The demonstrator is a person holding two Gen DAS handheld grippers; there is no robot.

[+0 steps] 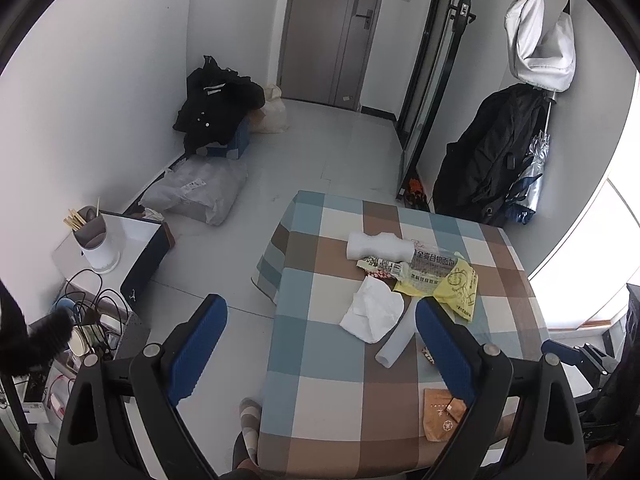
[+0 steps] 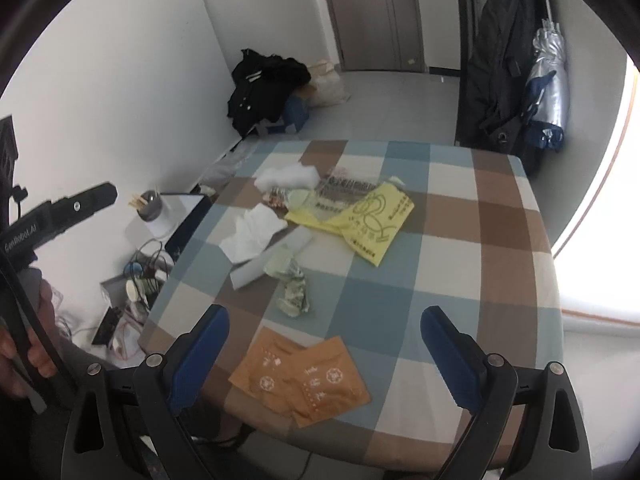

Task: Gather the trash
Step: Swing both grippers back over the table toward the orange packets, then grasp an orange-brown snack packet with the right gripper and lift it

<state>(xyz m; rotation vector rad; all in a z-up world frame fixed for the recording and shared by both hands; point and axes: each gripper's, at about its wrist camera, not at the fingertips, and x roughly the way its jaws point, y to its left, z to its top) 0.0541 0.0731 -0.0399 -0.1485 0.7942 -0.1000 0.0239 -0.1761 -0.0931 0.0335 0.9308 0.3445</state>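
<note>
Trash lies on the checked tablecloth [image 2: 460, 264]: a yellow bag [image 2: 372, 216], a white tissue [image 2: 252, 232], a white tube [image 2: 272, 256], a crumpled green wrapper [image 2: 294, 292], white foam [image 2: 288, 176], a printed clear wrapper [image 2: 344, 188] and orange packets [image 2: 304, 380]. My right gripper [image 2: 324, 344] is open and empty, above the orange packets at the near edge. My left gripper [image 1: 320, 332] is open and empty, above the table's left edge; the tissue [image 1: 372, 312], tube [image 1: 396, 340], yellow bag [image 1: 452, 284] and an orange packet [image 1: 444, 416] show there.
Left of the table a low white stand [image 1: 132, 240] bears a cup of chopsticks [image 1: 94, 236], with cables and clutter [image 1: 92, 320] below. Black clothes [image 1: 216, 104] and plastic bags [image 1: 200, 192] lie on the floor by the wall. A black coat [image 1: 488, 152] hangs at right.
</note>
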